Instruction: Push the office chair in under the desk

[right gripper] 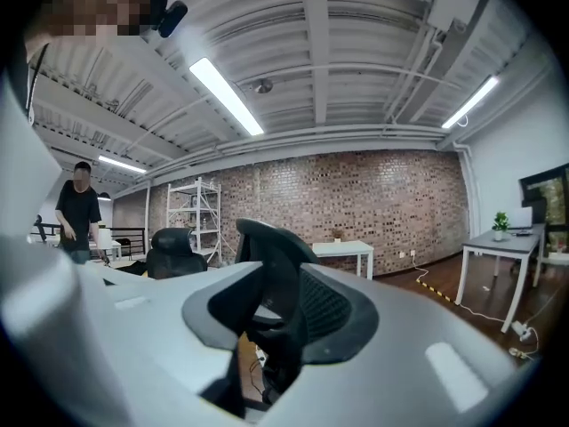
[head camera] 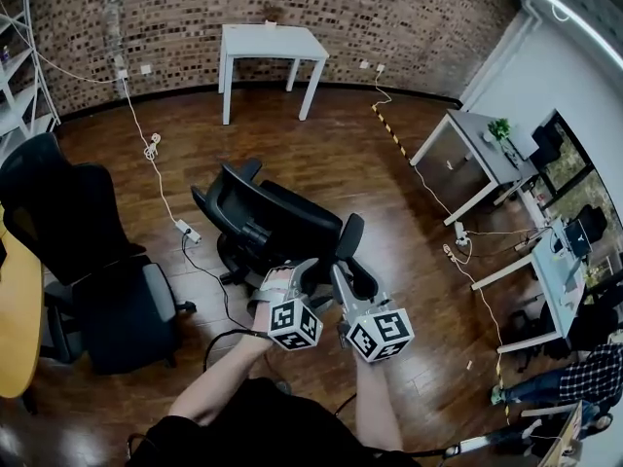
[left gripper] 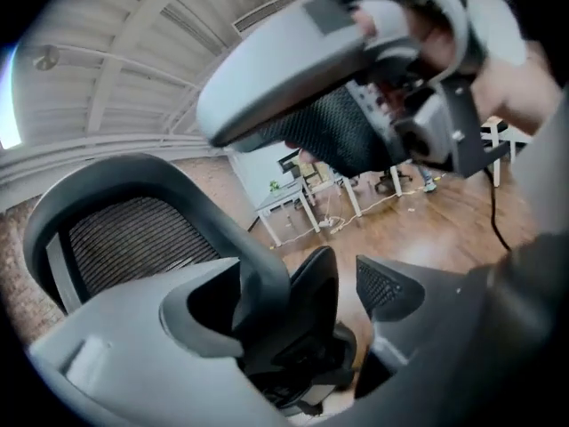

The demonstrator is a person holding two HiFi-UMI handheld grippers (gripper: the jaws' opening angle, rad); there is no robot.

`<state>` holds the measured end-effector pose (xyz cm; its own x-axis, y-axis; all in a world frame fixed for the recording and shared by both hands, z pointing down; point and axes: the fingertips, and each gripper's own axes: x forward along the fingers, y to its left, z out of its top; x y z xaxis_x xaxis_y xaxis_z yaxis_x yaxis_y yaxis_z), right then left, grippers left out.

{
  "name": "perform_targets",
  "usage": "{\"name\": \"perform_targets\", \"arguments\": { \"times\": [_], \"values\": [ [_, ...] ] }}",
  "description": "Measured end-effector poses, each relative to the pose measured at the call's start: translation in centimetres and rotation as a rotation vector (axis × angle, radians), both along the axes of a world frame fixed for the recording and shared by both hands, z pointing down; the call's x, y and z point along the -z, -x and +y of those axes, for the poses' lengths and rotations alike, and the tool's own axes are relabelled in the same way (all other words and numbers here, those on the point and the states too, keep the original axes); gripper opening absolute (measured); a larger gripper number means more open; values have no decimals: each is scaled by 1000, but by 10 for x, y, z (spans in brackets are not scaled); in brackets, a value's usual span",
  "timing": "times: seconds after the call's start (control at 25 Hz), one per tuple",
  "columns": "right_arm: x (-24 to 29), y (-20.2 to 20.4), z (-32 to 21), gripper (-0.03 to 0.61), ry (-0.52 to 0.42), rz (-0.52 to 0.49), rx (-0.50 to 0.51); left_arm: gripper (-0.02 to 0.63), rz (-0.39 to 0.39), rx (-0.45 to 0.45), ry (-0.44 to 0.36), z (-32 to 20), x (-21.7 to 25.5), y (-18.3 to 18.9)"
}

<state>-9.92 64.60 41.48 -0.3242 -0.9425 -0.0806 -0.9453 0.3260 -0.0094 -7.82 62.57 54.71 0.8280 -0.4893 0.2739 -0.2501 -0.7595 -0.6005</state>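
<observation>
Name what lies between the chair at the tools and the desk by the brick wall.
Only bare floor between chair and desk; the head view shows it.

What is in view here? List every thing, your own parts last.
office chair: one, black, centre floor
second chair: one, black with grey seat, left
desk: one, white, against the brick wall
side desks: two, pale, right side
plant: one, green, on the farther side desk
power strip: one, white, floor left of the office chair
floor tape: one strip, yellow and black, right of centre
shelf rack: one, white, far left
bystander: one, checked shirt, bottom right
left gripper: one, grey-white, open around the office chair's back edge
right gripper: one, grey-white, shut on that back edge
</observation>
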Motion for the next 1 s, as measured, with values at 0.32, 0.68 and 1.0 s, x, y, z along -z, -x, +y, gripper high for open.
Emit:
{"name": "perform_targets", "arguments": {
  "times": [0.32,0.68,1.0],
  "values": [
    [-22,-53,-25,166,52,-8,-85,499,568,263,33,-71,100,146],
    [-71,-53,-87,316,168,71,-66,574,497,94,394,-212,74,173],
    [-117,-63,-131,307,177,49,1,540,501,-120,615,-234,31,150]
  ]
}}
